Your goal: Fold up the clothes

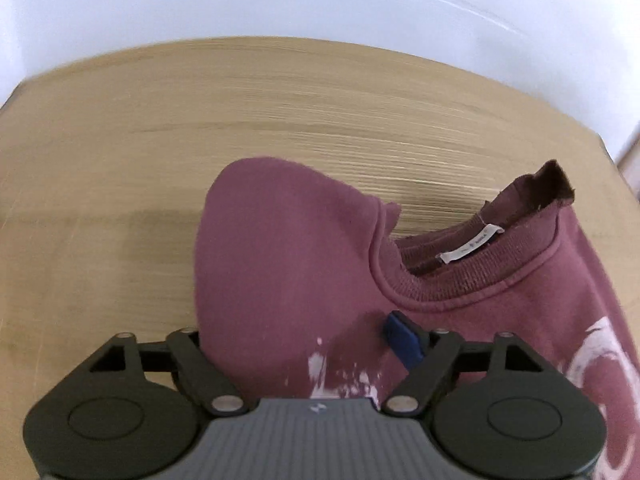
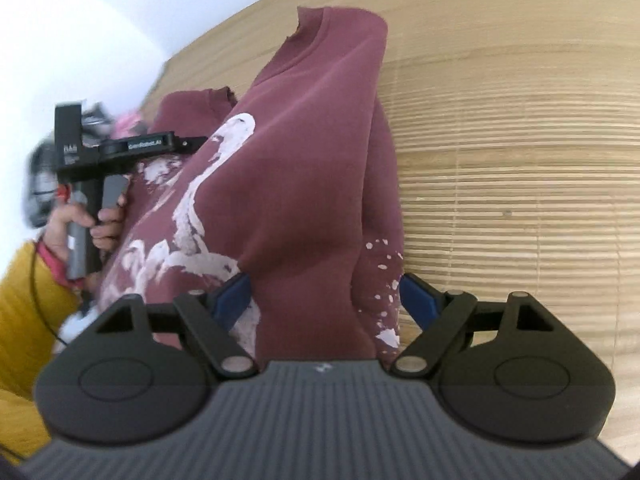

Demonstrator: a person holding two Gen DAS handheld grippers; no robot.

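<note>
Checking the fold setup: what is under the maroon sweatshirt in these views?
Under the maroon sweatshirt lies a light wooden table, bare where it shows. Whatever lies directly beneath the cloth is covered. Both the left gripper and right gripper have fabric between their fingers.

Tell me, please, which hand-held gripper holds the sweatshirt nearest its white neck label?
The left hand-held gripper: the white neck label of the sweatshirt sits beyond its fingers. The right hand-held gripper clamps a printed fold, no label in its view.
</note>
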